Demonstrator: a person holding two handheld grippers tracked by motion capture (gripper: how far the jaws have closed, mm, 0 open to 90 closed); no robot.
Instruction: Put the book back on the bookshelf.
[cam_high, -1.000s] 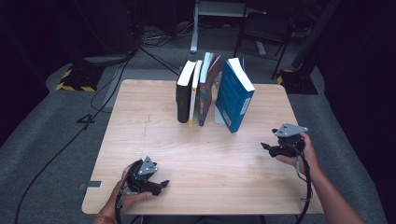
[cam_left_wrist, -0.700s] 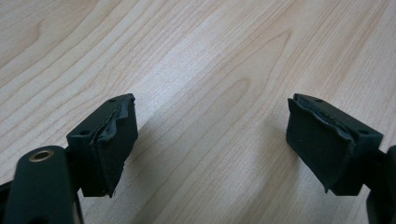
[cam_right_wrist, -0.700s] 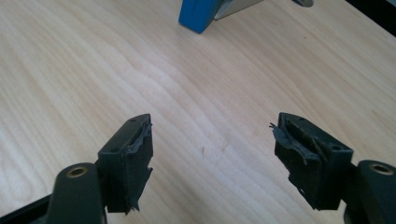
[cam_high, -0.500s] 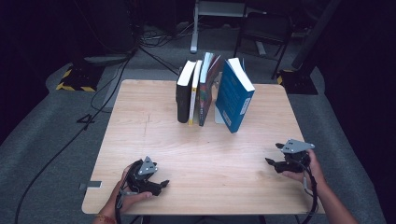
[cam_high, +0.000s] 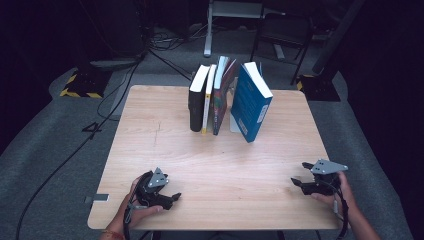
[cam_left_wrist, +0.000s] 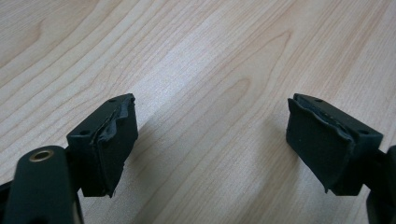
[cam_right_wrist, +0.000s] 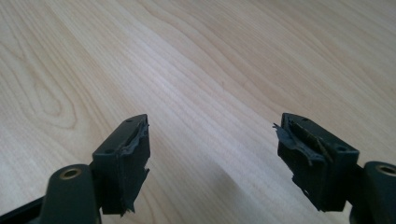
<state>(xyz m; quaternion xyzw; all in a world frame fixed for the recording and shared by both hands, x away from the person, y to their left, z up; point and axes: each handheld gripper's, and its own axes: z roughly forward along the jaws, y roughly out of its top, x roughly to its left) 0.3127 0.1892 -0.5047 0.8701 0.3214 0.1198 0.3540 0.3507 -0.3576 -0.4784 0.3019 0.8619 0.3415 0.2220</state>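
Several books stand in a row at the back middle of the wooden table (cam_high: 165, 145): a black book (cam_high: 196, 102), a thin white one (cam_high: 208, 97), a dark red one (cam_high: 222, 95) and a blue book (cam_high: 250, 102) that leans apart from the others on the right. My left gripper (cam_high: 172, 197) rests near the table's front left, held by a hand, jaws open over bare wood (cam_left_wrist: 210, 140). My right gripper (cam_high: 296, 182) sits low near the front right edge, pointing left, jaws wide open with nothing between them (cam_right_wrist: 212, 158).
A small white bookend (cam_high: 233, 125) stands between the red and blue books. Around the table lie grey carpet, cables (cam_high: 75, 150), a yellow-black marked base (cam_high: 80, 85) at the left and a dark chair (cam_high: 282, 35) behind.
The right gripper has moved toward the table's front edge and sunk lower. The left gripper has stayed where it was.
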